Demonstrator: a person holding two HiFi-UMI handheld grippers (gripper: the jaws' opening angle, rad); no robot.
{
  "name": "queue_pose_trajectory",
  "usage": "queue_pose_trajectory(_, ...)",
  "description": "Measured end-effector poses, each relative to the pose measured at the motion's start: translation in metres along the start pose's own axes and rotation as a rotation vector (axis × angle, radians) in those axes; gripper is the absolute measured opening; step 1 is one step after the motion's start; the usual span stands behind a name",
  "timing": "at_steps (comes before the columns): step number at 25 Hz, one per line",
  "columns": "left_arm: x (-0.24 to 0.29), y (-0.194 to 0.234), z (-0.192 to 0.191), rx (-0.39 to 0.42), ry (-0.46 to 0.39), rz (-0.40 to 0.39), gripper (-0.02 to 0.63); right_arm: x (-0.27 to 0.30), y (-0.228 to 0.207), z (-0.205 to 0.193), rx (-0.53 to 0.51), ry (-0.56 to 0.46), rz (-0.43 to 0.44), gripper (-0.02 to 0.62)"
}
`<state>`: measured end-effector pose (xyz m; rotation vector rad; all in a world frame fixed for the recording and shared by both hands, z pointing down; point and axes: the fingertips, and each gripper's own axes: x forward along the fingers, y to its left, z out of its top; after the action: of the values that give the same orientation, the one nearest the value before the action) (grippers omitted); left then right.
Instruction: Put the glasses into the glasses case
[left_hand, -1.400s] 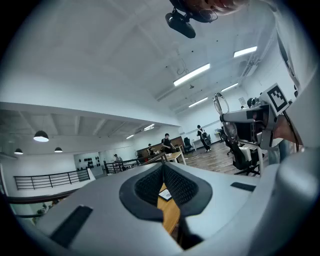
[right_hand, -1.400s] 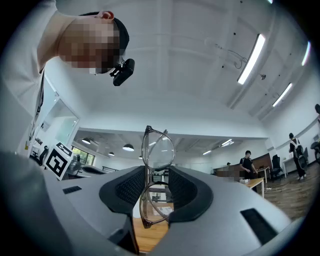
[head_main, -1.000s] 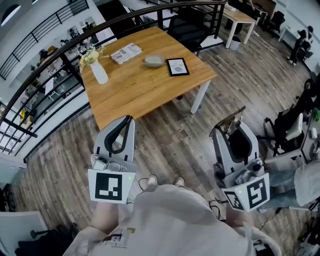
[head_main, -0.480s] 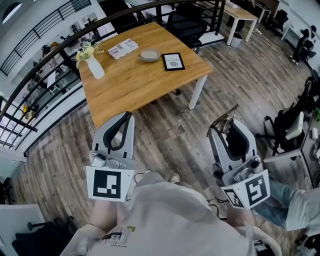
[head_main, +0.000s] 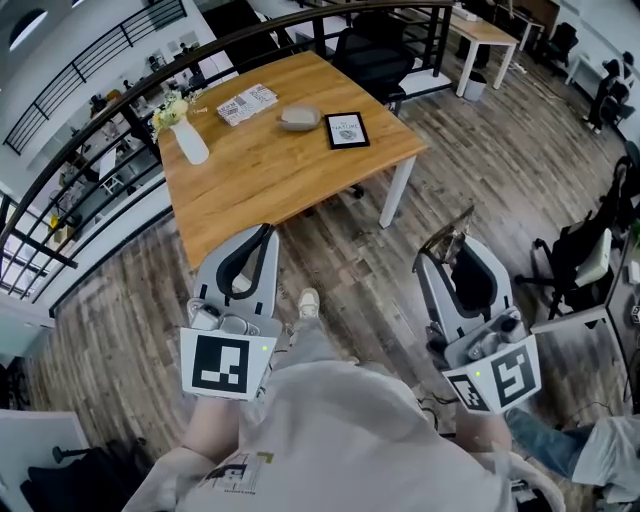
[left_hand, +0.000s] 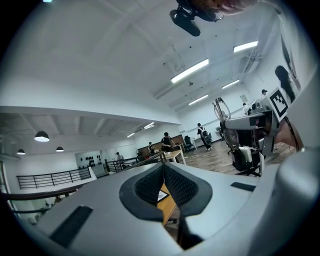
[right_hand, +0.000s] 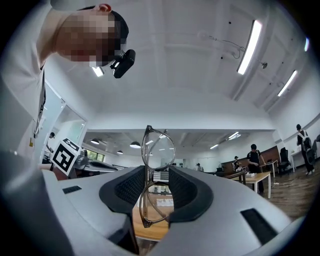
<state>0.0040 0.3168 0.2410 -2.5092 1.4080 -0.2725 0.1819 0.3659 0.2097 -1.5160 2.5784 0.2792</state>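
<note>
Standing well back from the desk here, bare floor in between. Got the glasses pinched in the right tongs, gripped near the bridge with one lens poking up above the pads and the other hanging below, so long axis upright. Clamped on the frame and nothing else. Left tongs: pressed together at the tips, holding nothing. Pretty sure about the grey oval thing on the desk being the glasses case, sitting just beside a small framed picture, with a vase of flowers and some printed paper further left. Up and to the left of the right tongs in the head view, well apart, and closer to the left tongs if anything. Can't tell about the lid from here. Probably need to close the whole gap to the desk first, then tip the glasses flat to match the case.
</note>
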Motion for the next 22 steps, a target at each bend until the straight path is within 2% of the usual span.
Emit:
queue_pose_trajectory(7, 0.036, 0.021, -0.025, 0.003, 0.004, 0.007, 0.025, 0.044, -0.012, -0.028, -0.016, 0.024, 0.017, 0.17)
queue_pose_trajectory(17, 0.105, 0.083, -0.049, -0.02, 0.026, 0.02, 0.025, 0.136, -0.036, -0.058, -0.031, 0.069, 0.047, 0.17)
queue_pose_trajectory(22, 0.154, 0.121, -0.06, -0.06, 0.034, -0.02, 0.025, 0.198, -0.053, -0.075, -0.044, 0.113, 0.057, 0.17)
